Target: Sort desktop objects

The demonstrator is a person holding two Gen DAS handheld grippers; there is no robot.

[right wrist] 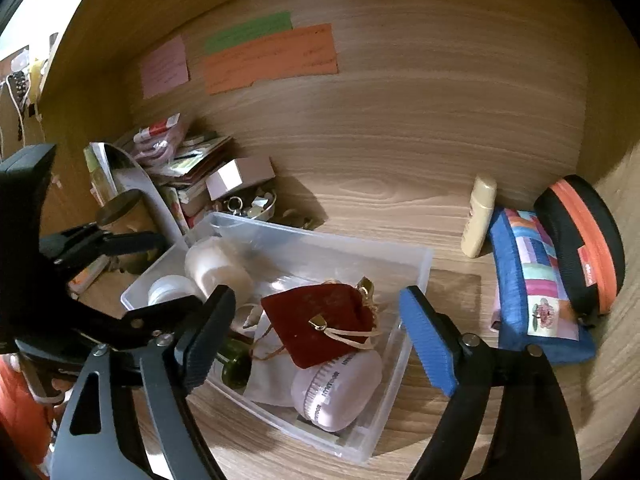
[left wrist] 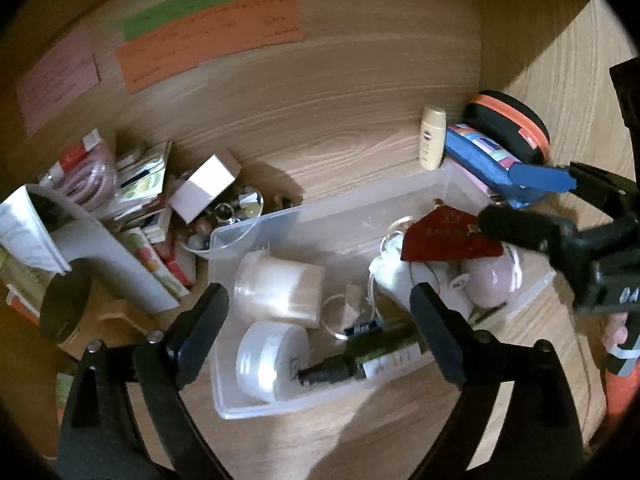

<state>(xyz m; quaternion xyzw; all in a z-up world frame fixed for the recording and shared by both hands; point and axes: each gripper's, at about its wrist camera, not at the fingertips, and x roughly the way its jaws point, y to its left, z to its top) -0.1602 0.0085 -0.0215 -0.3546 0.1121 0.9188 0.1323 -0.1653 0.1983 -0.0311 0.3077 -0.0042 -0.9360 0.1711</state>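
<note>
A clear plastic bin point(left wrist: 256, 232) point(right wrist: 420, 264) sits on the wooden desk. It holds a dark red pouch point(left wrist: 444, 240) point(right wrist: 320, 320), a pale pink timer point(left wrist: 486, 282) point(right wrist: 336, 392), a white pouch point(left wrist: 394, 276), a cotton-swab tub point(left wrist: 280, 288) point(right wrist: 218, 268), a white tape roll point(left wrist: 272, 360) point(right wrist: 170, 286) and a dark green bottle point(left wrist: 376, 352) point(right wrist: 236, 364). My left gripper point(left wrist: 320, 340) is open and empty above the bin's near left part. My right gripper point(right wrist: 316, 340) point(left wrist: 524, 200) is open and empty, straddling the red pouch just above it.
A cream bottle point(left wrist: 432, 138) point(right wrist: 478, 216), a blue patchwork case point(left wrist: 484, 156) point(right wrist: 536, 288) and a black-and-orange zip case point(left wrist: 516, 120) point(right wrist: 580, 240) stand right of the bin. A pile of booklets, a white box point(left wrist: 204, 190) point(right wrist: 240, 178) and a dark jar point(left wrist: 64, 308) lie left. Paper notes point(left wrist: 208, 40) point(right wrist: 272, 58) hang on the back wall.
</note>
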